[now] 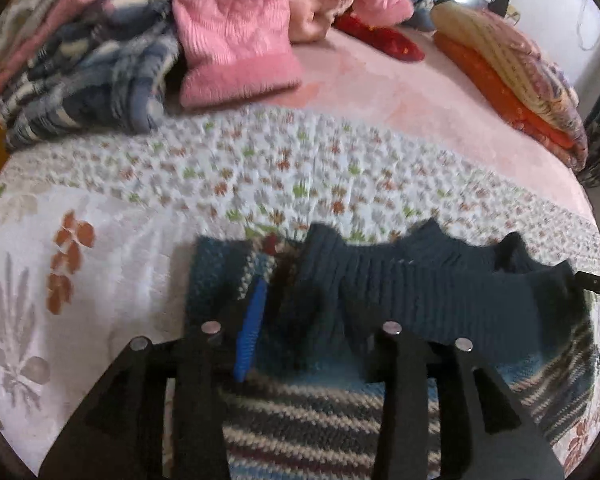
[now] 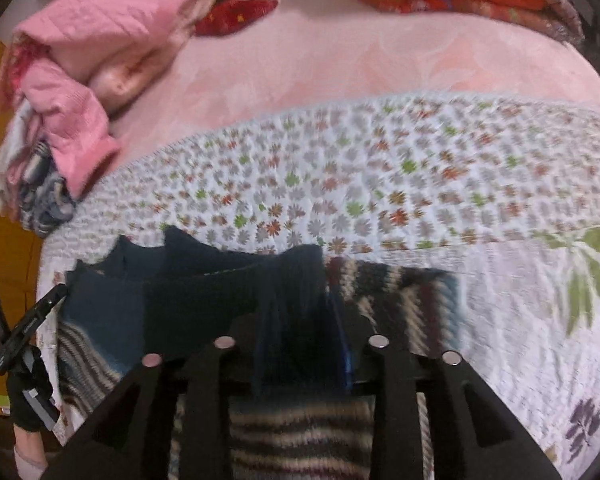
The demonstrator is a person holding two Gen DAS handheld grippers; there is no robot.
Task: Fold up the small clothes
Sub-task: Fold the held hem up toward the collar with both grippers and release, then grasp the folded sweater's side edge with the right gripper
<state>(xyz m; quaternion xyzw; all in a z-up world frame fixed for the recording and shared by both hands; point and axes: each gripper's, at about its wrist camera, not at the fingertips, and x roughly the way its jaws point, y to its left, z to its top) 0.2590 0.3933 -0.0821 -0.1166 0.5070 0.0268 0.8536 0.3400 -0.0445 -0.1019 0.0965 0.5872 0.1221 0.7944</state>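
on the bed's white floral quilted cover (image 1: 260, 168), the left gripper (image 1: 300, 300) has its jaws clenched on the dark teal ribbed hem of a small striped knit sweater (image 1: 440, 292); the right gripper (image 2: 300, 312) grasps the same hem's other end.

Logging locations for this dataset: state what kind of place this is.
Most likely a bedroom: the work surface looks like a bed, covered by a pink sheet and a floral quilt, with folded blankets stacked at its far edge and a heap of clothes waiting.
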